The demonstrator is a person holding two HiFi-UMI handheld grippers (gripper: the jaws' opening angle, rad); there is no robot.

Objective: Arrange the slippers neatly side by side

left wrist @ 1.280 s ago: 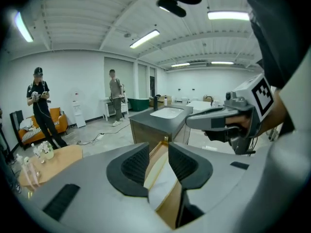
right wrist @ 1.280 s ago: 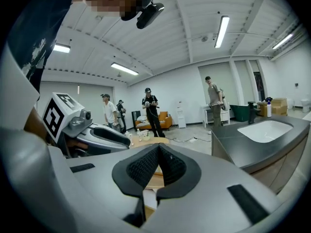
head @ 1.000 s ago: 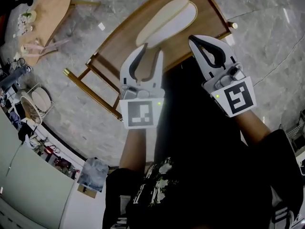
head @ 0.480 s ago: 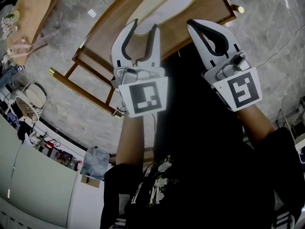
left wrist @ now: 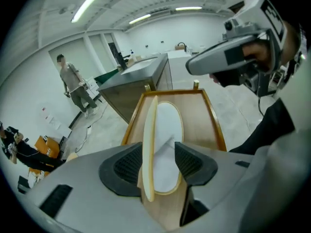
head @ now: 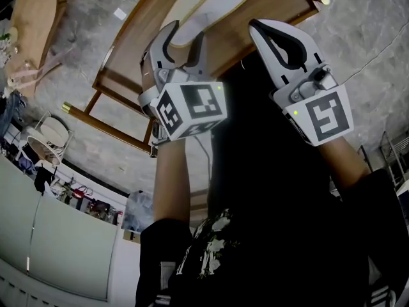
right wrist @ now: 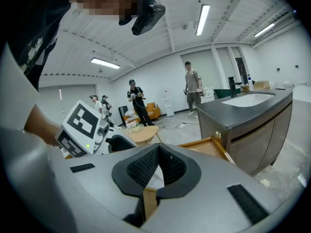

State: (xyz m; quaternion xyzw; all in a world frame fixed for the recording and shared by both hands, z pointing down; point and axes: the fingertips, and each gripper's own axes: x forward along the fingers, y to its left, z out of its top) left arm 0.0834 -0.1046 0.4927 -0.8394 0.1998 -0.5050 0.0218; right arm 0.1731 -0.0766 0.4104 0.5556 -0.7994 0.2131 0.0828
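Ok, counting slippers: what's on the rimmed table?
A flat white slipper, a cream one on edge beside it. The left gripper, jaws just opening, straddles both and hides the near part of the table.

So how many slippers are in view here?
2: a cream slipper on its edge, and a white slipper flat beside it, both on the wooden table. No more seem hidden.

The left tongs (head: 184, 37) have come down over the slippers (head: 214, 2). Their jaws have just been opening wider, and the slippers' near end, clear of them a second ago, now stands between them. The tongs have rolled, showing two marker faces instead of one. The right tongs (head: 257, 28) and the bench (head: 275, 27) have shifted toward 12 o'clock.
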